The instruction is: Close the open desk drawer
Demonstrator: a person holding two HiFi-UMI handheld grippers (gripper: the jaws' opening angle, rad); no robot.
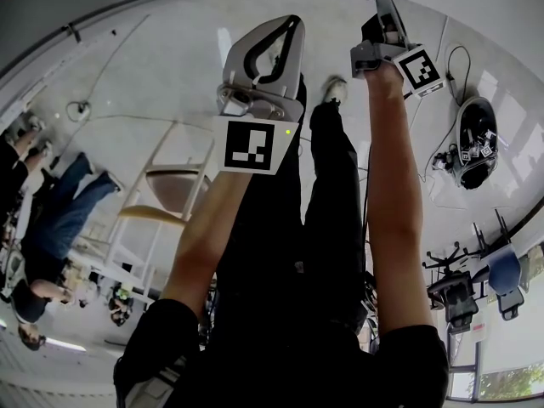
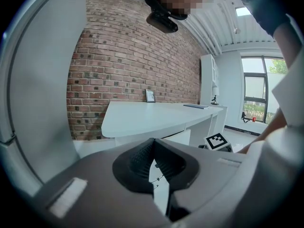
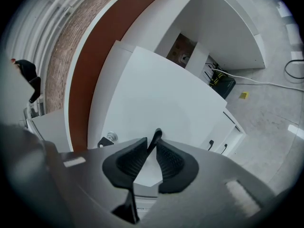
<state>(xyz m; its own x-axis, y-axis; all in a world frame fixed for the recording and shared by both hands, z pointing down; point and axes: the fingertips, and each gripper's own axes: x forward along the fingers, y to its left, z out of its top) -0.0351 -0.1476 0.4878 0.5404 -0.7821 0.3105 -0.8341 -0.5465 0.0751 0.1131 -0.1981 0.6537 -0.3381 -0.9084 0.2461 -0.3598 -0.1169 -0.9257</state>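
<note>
The white desk (image 2: 152,115) stands in front of a brick wall in the left gripper view. A white drawer (image 2: 178,136) juts out below its top. In the right gripper view my right gripper (image 3: 155,144) is shut on a slim black drawer handle (image 3: 156,136), with the white drawer front (image 3: 145,172) just beyond the pads. My left gripper (image 2: 153,142) is shut with nothing in it and is held apart from the desk. In the head view both arms reach forward, the left gripper (image 1: 291,24) beside the right gripper (image 1: 382,2). The right gripper's marker cube (image 2: 217,140) shows near the drawer.
Two more drawers with black handles (image 3: 212,144) sit to the right of the held one. A black box (image 3: 222,83) with cables lies under the desk. People (image 1: 51,219) and a stool (image 1: 174,185) are at the left, and office chairs (image 1: 476,279) and floor gear (image 1: 474,138) at the right.
</note>
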